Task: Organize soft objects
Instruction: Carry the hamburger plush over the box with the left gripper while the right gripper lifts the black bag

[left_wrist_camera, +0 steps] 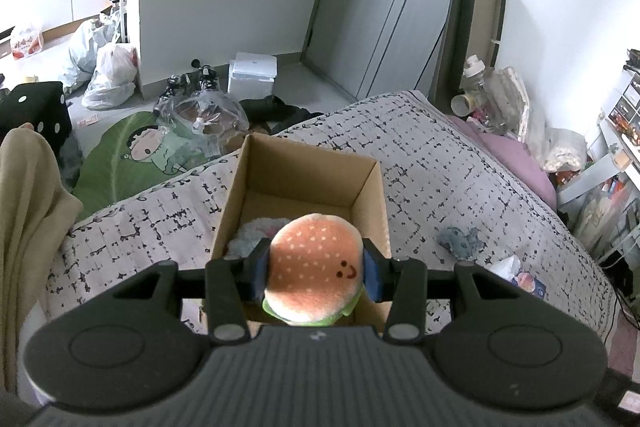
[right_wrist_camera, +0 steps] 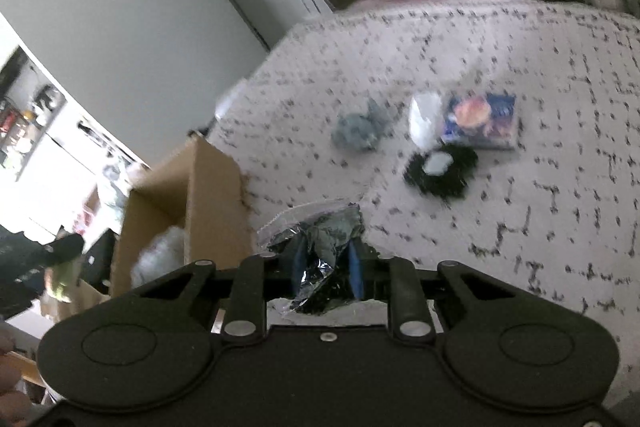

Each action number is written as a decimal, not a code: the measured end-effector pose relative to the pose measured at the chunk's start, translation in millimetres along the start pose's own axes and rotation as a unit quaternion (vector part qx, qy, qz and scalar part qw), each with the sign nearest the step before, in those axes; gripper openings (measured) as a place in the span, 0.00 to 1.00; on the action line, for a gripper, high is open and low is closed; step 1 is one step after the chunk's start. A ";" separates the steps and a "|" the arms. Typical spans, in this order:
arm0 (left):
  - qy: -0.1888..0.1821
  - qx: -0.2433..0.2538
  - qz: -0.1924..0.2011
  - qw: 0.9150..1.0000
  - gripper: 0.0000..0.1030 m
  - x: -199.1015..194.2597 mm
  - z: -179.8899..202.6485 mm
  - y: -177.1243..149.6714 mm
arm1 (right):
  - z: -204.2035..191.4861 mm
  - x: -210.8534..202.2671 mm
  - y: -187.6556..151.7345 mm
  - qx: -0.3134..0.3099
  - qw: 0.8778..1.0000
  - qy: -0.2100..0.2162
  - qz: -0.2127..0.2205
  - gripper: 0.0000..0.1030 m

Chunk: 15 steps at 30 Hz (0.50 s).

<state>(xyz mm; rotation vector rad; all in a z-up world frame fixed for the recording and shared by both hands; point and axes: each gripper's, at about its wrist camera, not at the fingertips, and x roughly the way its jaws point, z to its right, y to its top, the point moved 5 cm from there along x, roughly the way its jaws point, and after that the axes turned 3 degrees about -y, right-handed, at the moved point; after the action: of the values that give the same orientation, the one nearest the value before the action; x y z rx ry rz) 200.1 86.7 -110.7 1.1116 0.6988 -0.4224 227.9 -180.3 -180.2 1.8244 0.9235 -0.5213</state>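
In the left wrist view the left gripper (left_wrist_camera: 316,269) is clamped on a burger plush (left_wrist_camera: 314,267), held over the near end of an open box (left_wrist_camera: 368,203) that stands on the bed (left_wrist_camera: 460,179); a pale plush (left_wrist_camera: 252,233) lies inside the box and a grey toy (left_wrist_camera: 460,242) lies on the bed just right of it. In the blurred right wrist view the right gripper (right_wrist_camera: 326,267) is closed on a clear bag (right_wrist_camera: 320,247) of dark fabric just right of the box (right_wrist_camera: 208,203), with the grey toy (right_wrist_camera: 360,131), a blue packet (right_wrist_camera: 484,121) and a black fuzzy item (right_wrist_camera: 442,171) farther out on the bed (right_wrist_camera: 540,67).

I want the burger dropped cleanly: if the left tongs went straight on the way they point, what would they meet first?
Probably the cardboard box: the left tongs, shut on the burger plush, aim into its open top, where a pale fluffy toy lies. Depth is unclear.
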 end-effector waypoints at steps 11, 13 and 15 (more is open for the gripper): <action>-0.002 0.007 0.000 1.000 0.44 6.9 -10.6 9.9 | -18.6 -8.0 27.1 -0.025 0.998 0.037 0.054 0.21; -0.005 0.009 -0.003 1.000 0.44 10.2 -11.8 11.3 | -23.1 -8.6 32.7 -0.027 0.997 0.048 0.062 0.21; -0.007 0.011 -0.005 1.000 0.44 13.4 -12.4 12.1 | -27.2 -8.8 38.2 -0.030 0.996 0.054 0.068 0.21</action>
<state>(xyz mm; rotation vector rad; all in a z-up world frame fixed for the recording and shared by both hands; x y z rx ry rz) 213.7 103.3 -115.3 1.1242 0.6891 -0.4479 251.0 -167.4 -140.5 1.8594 0.8712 -0.3088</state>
